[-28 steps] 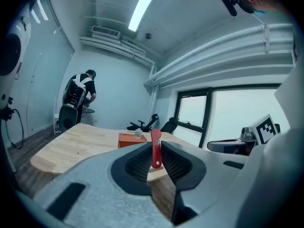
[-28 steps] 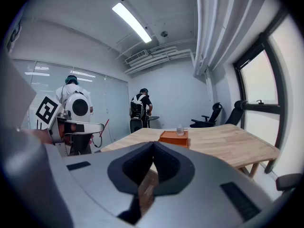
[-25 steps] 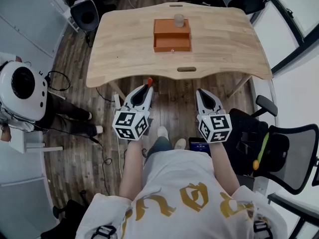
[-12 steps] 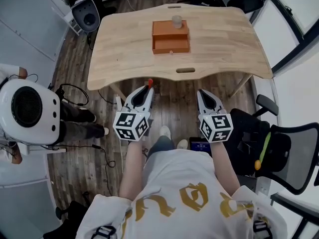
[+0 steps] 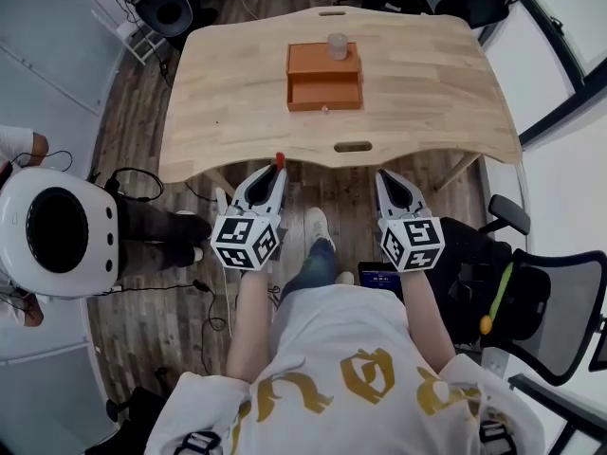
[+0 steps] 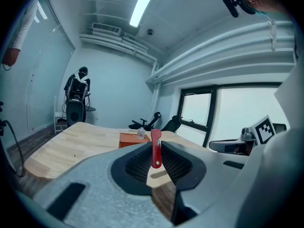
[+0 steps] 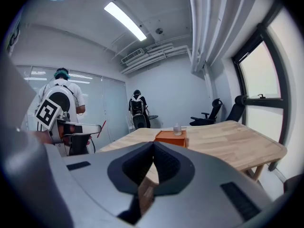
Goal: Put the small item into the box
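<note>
Left gripper (image 5: 275, 172) is clamped on the small flat red item (image 6: 156, 148), whose long axis stands upright between its jaws. Right gripper (image 5: 389, 180) is closed on nothing. Both hang short of the pale wooden table's (image 5: 427, 74) near edge. The orange box (image 5: 324, 91) sits ahead, mid-table, between the two grippers' lines, with bare tabletop all round.

Head cam steeply down; left tongs (image 5: 277, 170), right tongs (image 5: 383, 174) cams fwd; all share table (image 5: 427, 74).

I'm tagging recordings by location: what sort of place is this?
Likely an office or lab room: a large wooden desk, a mesh office chair, and a ceiling strip light.
</note>
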Demonstrator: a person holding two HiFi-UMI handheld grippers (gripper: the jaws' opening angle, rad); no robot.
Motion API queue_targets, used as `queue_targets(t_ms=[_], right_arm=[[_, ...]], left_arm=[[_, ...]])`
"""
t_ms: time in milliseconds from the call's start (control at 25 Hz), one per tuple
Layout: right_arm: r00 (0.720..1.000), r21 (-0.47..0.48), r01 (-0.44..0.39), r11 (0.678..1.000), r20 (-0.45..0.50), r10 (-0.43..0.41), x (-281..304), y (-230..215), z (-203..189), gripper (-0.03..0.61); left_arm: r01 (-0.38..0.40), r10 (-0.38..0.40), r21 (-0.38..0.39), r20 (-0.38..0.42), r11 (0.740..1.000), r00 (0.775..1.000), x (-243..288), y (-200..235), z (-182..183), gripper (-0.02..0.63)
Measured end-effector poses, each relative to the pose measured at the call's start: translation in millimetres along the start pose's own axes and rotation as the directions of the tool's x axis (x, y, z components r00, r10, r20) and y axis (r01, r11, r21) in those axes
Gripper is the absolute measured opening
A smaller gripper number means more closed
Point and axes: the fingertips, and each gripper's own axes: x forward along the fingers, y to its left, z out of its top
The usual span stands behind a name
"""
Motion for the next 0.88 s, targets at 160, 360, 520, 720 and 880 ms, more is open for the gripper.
queue_targets(t_ms=[160,360,520,720,880], right_arm=[[1.000,-0.005,0.019,1.000,-0.015,-0.019,42,-26,5,0.011],[0.997,0.011,0.066,0.998,-0.042,-0.065,103,-73,19,0.011],[0.993,0.038,0.096,0.995,-0.068,-0.093,152,-97,28,0.011],[0.992,0.030,0.077,0.997,-0.103,-0.074,215,-99,36,0.012],[0.991,0.021,0.092,0.996,-0.105,-0.089,247,-106,46,0.011]], left_arm=[[0.007,-0.007,-0.011,-0.001,1.000,1.000,50,27,8,0.060],[0.023,-0.023,-0.015,-0.025,1.000,0.999,124,64,26,0.060],[0.036,-0.037,-0.028,-0.054,0.999,0.998,172,95,35,0.060],[0.050,-0.053,-0.046,-0.064,0.998,0.997,222,135,50,0.060],[0.081,-0.084,-0.046,-0.062,0.996,0.995,253,155,60,0.060]])
